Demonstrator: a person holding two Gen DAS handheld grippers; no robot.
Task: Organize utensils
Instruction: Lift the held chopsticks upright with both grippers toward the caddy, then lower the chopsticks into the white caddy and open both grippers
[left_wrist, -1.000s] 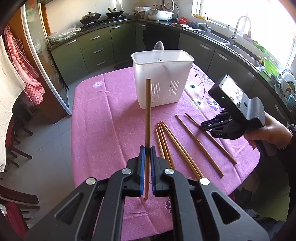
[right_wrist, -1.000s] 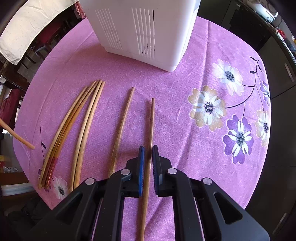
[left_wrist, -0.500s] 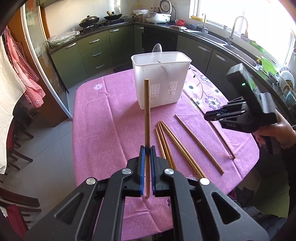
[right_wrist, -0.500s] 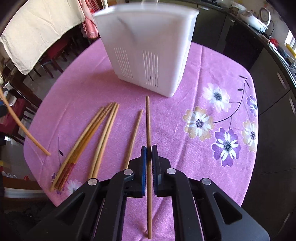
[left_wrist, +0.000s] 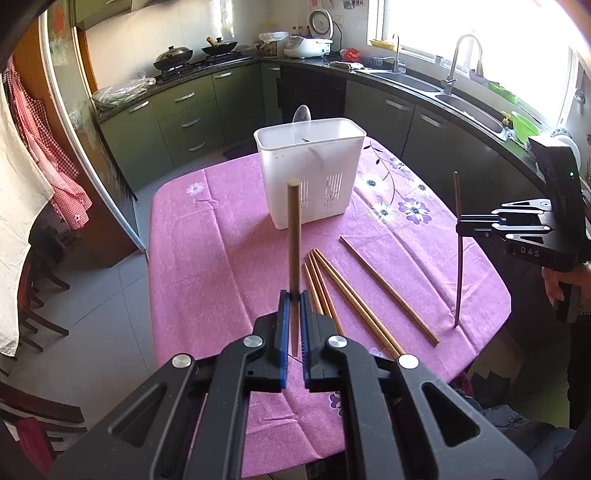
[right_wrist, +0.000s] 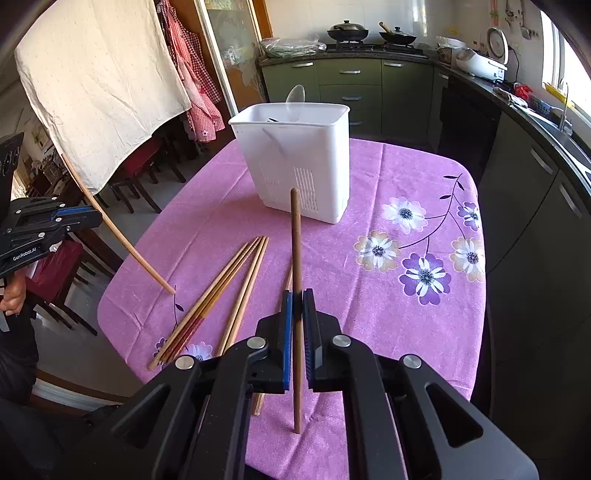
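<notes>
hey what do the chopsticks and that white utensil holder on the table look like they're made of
The chopsticks look like wood or bamboo: tan to brown, matte, some with reddish lacquered-looking ends. The white utensil holder looks like plastic: smooth, slightly translucent walls with moulded drain slots.

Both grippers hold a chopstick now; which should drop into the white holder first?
Probably left. The left gripper lines its chopstick up with the holder; the right gripper stands further aside, its chopstick upright.
</notes>
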